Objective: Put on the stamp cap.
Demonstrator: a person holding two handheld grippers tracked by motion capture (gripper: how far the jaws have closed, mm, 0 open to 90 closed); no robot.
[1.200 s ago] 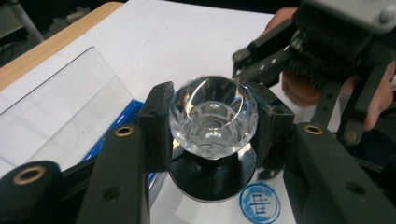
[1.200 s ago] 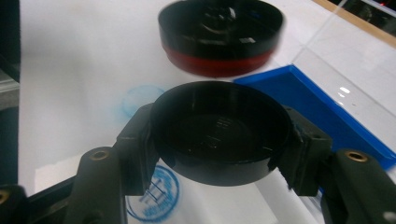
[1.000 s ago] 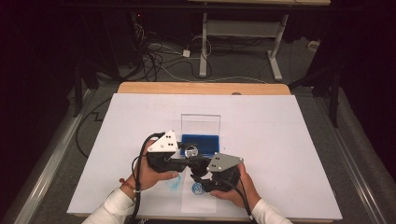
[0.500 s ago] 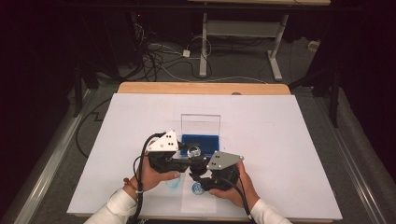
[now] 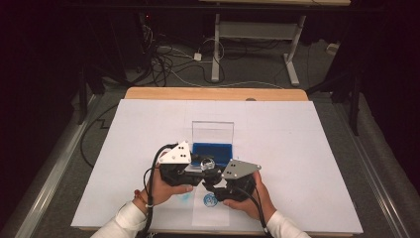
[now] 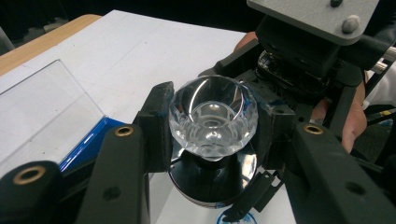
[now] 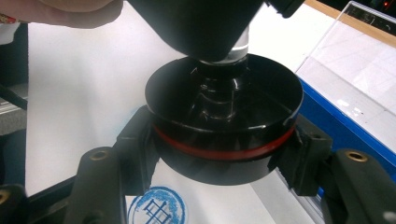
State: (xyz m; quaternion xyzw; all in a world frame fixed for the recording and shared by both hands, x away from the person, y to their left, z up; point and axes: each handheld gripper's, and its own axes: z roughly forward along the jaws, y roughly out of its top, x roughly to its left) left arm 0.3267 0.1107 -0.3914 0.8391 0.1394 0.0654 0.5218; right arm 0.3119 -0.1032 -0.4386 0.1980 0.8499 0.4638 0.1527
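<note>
Near the worktop's (image 5: 297, 148) front edge, just before the blue box (image 5: 212, 149), both tools share one stamp: left tool (image 6: 212, 123) pinches its clear faceted knob (image 6: 212, 116), right tool (image 7: 224, 149) clamps the black round base (image 7: 224, 121). Base carries a red band. Blue print (image 7: 157, 206) lies on white paper directly beneath.

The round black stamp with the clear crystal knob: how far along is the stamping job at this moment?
Done: one blue round stamp print already sits on the white paper sheet. In hand: the left tongs clamp the round black stamp's clear crystal knob, the right tongs its black base with a red band, lifted above the print. Left, probably: returning it to the open blue ink-pad case.
</note>
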